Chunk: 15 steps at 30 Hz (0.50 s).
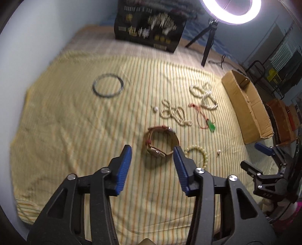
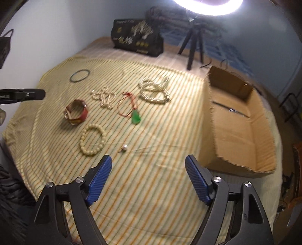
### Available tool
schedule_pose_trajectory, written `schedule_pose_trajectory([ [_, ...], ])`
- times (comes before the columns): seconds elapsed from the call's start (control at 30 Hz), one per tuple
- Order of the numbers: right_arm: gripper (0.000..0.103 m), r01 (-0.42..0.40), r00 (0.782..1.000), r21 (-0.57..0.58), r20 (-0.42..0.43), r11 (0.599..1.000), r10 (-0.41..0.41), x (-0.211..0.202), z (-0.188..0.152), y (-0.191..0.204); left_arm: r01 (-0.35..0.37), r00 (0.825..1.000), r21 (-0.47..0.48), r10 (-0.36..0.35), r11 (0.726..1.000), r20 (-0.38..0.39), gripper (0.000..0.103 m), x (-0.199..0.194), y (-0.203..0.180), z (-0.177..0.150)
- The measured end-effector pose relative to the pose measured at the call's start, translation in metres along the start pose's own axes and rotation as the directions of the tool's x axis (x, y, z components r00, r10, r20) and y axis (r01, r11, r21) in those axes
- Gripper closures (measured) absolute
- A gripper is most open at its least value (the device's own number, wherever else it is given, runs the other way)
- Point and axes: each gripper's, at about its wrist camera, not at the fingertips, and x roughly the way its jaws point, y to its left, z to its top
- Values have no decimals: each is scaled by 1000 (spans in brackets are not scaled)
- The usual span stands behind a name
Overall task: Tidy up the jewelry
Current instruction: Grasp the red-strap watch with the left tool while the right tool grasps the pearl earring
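Both tongs spread and empty over the bed; left tongs [image 1: 152,150] frame the red-strapped gold wristwatch [image 1: 161,143], right tongs [image 2: 148,162] idle; we judge pickup pending: lower, close.

You have a yellow striped cloth [image 2: 160,169] spread over the surface, wrinkled in places. At its far edge stands a black bag [image 1: 149,24] printed with pale lettering, and beside it a ring light [image 1: 229,11] glows on a black tripod [image 2: 191,47]. A pale blue wall [image 2: 56,28] rises behind, and dark metal-framed furniture [image 1: 279,71] sits off to your right
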Motion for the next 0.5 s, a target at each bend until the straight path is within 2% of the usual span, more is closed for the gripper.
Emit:
schedule_pose_trajectory([
  [0.03, 28, -15, 1000, 0, -8, 1000, 15, 2, 0, 0, 4, 1000, -14, -5, 1000, -17, 59, 5, 2, 1],
  [0.1, 41, -68, 997, 8, -35, 998, 68, 12, 2, 2, 8, 999, -25, -9, 1000, -37, 59, 13, 4, 4],
  [0.2, 53, -93, 994, 18, -63, 995, 94, 21, 3, 2, 14, 998, -40, -16, 999, -61, 59, 22, 5, 9],
  [0.4, 70, -129, 987, 19, -96, 992, 130, 37, 7, 5, 17, 994, -49, -22, 999, -109, 65, 42, 5, 12],
  [0.5, 71, -149, 984, 9, -97, 989, 149, 42, 11, 9, 10, 993, -44, -15, 999, -114, 65, 47, 5, 13],
])
